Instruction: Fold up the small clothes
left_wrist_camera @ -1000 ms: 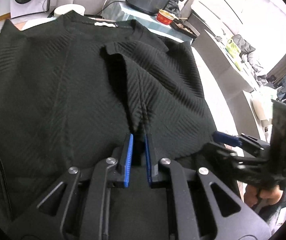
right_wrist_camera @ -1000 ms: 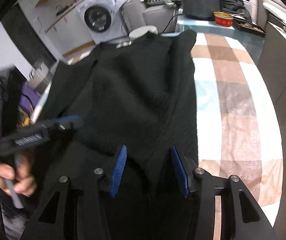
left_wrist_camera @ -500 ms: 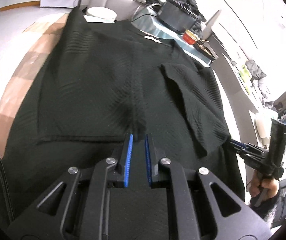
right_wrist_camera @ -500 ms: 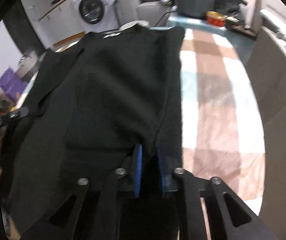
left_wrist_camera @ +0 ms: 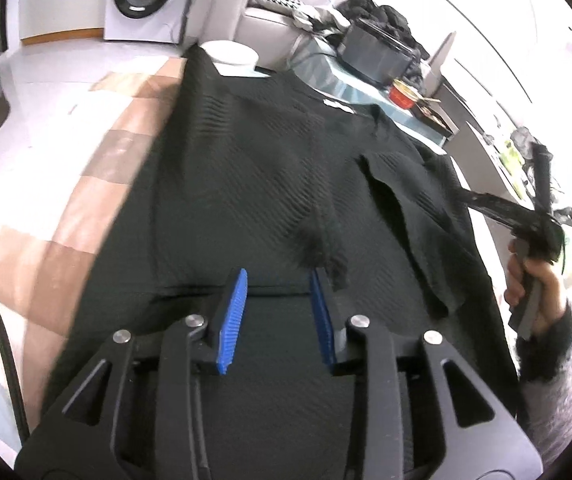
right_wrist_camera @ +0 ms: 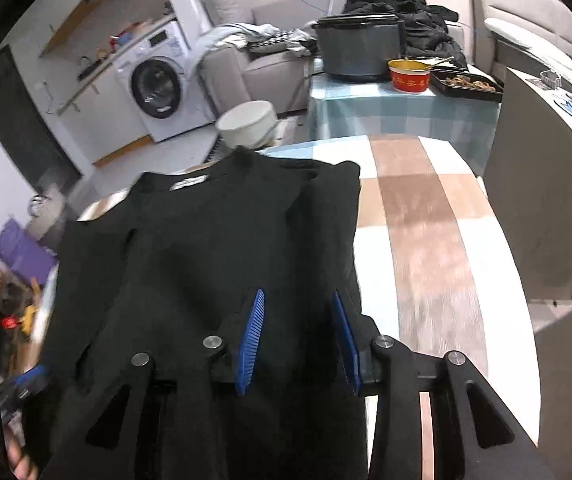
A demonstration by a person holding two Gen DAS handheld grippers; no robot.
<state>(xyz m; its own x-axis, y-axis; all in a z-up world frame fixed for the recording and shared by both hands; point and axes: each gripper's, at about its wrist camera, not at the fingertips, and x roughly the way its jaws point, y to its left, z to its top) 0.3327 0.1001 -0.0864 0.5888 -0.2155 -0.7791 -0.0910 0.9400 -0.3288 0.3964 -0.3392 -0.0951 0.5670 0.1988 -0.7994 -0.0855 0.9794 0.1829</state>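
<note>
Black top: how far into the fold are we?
Done: both sleeves of the black top are folded in over the body, which lies flat on the checked tablecloth. In hand: nothing. The left gripper and right gripper both stand open above the lower part, their jaws just opened, no cloth pinched between the pads. Left: folding the hem up toward the collar.

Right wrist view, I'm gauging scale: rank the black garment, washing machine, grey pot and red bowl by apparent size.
1. Black garment, though nearest the camera.
2. Washing machine.
3. Grey pot.
4. Red bowl.
</note>
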